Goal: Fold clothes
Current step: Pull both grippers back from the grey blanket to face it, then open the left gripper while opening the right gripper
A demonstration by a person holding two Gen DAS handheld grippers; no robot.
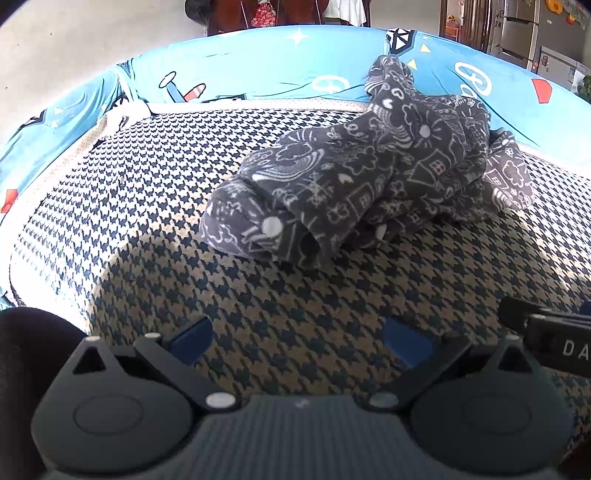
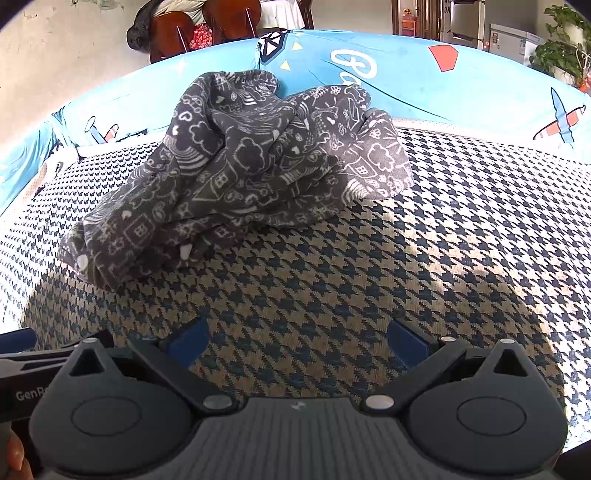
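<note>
A dark grey garment with a white doodle print (image 1: 369,173) lies crumpled in a heap on the houndstooth sofa seat (image 1: 147,206). It also shows in the right wrist view (image 2: 236,177), up and to the left. My left gripper (image 1: 299,341) is open and empty, hovering over the seat short of the garment's near end. My right gripper (image 2: 299,341) is open and empty, over bare seat in front of and to the right of the heap. The right gripper's body (image 1: 546,338) shows at the left view's right edge.
A blue cartoon-print sofa backrest (image 1: 258,66) rises behind the seat and curves round its left side. Wooden furniture (image 2: 199,26), a fridge (image 1: 524,29) and a potted plant (image 2: 561,51) stand beyond the sofa.
</note>
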